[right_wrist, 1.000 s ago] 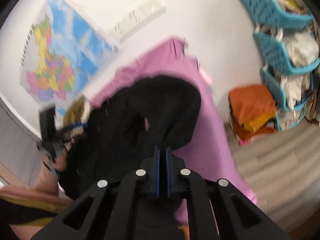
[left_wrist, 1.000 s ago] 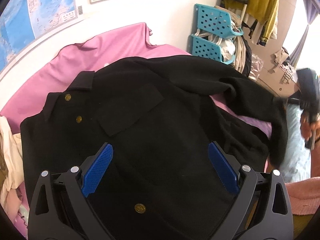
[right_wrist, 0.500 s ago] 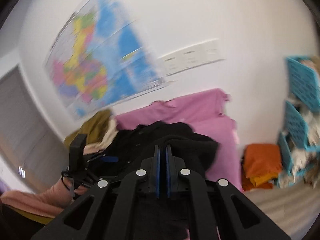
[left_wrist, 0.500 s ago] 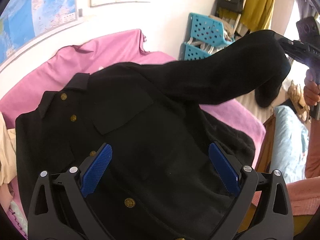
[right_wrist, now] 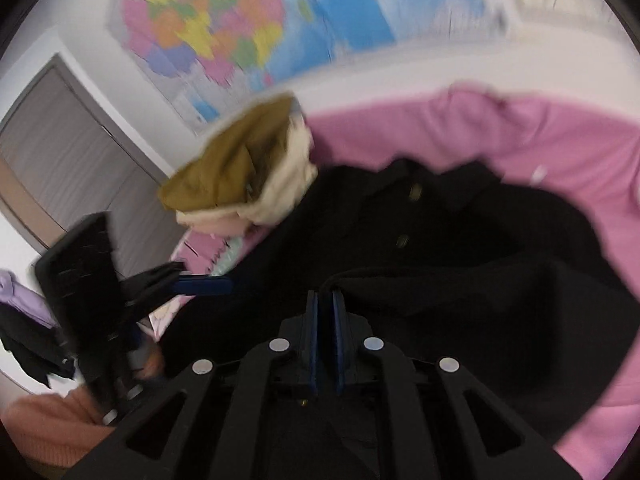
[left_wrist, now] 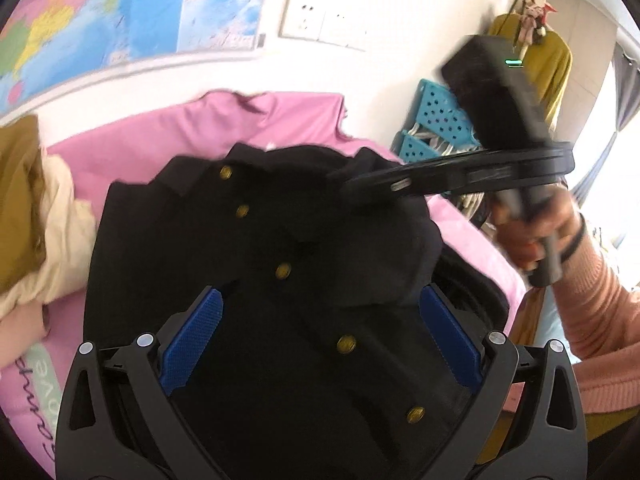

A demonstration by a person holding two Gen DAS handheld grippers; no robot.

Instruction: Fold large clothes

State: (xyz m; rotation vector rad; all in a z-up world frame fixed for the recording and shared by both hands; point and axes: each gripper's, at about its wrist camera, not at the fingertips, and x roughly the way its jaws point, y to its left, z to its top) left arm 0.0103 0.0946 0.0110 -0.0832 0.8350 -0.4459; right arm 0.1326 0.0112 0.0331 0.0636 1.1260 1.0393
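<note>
A black jacket (left_wrist: 280,360) with gold buttons lies face up on a pink sheet (left_wrist: 180,132). Its sleeve (left_wrist: 380,248) is folded across the chest. My left gripper (left_wrist: 320,296) hovers open over the jacket's lower front, with nothing between its blue pads. My right gripper (left_wrist: 348,184) reaches in from the right, its tip over the folded sleeve. In the right wrist view the right gripper (right_wrist: 325,294) has its jaws just opening, a narrow gap between them, with the sleeve's end (right_wrist: 480,292) still caught at the tips. The jacket (right_wrist: 440,220) spreads beyond it.
A pile of mustard and cream clothes (left_wrist: 24,208) sits on the bed left of the jacket. Teal baskets (left_wrist: 436,120) stand by the wall at the right. A map (left_wrist: 120,12) and sockets (left_wrist: 320,24) are on the wall. A person's hand (left_wrist: 536,236) holds the right gripper.
The right gripper lifted the sleeve from the bed's right side and swung it left over the jacket's chest. The left gripper moved a little along the jacket and stayed open.
</note>
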